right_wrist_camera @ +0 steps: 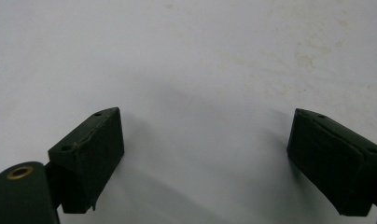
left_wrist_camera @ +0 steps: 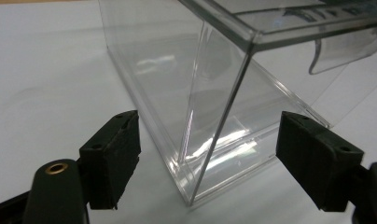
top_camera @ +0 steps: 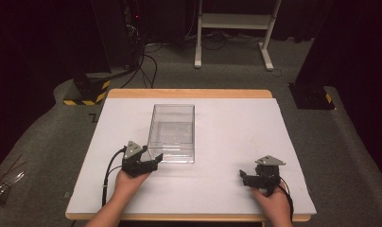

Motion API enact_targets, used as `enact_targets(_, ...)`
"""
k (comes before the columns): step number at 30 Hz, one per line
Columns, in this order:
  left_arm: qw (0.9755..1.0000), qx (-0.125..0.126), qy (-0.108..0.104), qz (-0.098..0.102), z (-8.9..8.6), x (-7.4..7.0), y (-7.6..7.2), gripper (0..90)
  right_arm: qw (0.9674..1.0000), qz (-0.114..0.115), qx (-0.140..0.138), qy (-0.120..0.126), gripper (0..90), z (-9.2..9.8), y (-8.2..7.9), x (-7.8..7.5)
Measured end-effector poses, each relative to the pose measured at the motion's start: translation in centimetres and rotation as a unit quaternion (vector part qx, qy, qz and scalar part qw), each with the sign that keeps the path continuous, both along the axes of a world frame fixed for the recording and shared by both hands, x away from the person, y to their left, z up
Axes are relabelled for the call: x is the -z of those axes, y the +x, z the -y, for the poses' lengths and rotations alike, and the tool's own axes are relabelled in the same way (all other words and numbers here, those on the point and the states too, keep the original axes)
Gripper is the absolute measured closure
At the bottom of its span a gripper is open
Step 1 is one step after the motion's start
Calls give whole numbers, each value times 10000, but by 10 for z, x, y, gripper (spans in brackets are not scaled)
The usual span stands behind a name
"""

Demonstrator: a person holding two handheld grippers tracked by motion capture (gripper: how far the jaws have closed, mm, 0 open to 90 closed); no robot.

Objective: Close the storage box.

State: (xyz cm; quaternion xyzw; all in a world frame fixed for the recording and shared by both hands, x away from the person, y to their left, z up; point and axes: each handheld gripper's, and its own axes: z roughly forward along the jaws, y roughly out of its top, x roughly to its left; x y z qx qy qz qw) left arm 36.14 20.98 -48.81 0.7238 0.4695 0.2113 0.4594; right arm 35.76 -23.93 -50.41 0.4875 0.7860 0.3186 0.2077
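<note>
A clear plastic box [top_camera: 172,133] stands on the white table top [top_camera: 236,132], left of centre. My left gripper [top_camera: 153,163] sits at the box's near left corner, pointing toward it. In the left gripper view the box's corner edge [left_wrist_camera: 214,135] stands between the two black pads [left_wrist_camera: 113,156], which are apart from it; my left gripper [left_wrist_camera: 207,161] is open. My right gripper [top_camera: 242,176] rests on the table at the near right, pointing left. In the right gripper view its pads [right_wrist_camera: 91,154] are wide apart over bare white surface, so my right gripper [right_wrist_camera: 205,163] is open.
The table's wooden edge [top_camera: 189,93] runs along the far side. Beyond it on the grey carpet stand a white frame [top_camera: 234,33], black stands with yellow-black tape [top_camera: 87,92] and cables. A black base [top_camera: 312,97] sits at the far right.
</note>
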Motion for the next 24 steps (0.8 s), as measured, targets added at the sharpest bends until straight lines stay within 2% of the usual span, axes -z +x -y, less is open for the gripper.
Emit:
enact_targets(5,9999,135,61,-49,-8,1,-9,222,10000,1,1,-1,110,0,0,0)
enact_targets(7,9995,187,218,-112,-17,6,-16,222,10000,1,0,-1,110,0,0,0)
enact_targets(9,9993,188,283,-149,-21,8,-18,222,10000,1,1,-3,110,0,0,0)
enact_targets(16,9973,4,549,-485,-53,16,-28,224,10000,0,3,-7,110,0,0,0)
enact_targets(19,9960,-130,703,-532,-64,17,-32,226,10000,1,4,-7,110,0,0,0)
enact_targets(20,9958,-161,700,-563,-67,18,-32,223,10000,1,5,-7,110,0,0,0)
enact_targets(22,9963,-193,553,-636,-69,19,-33,216,10000,1,4,-7,110,0,0,0)
enact_targets(24,9960,-200,632,-600,-67,19,-34,214,10000,3,5,-7,110,0,0,0)
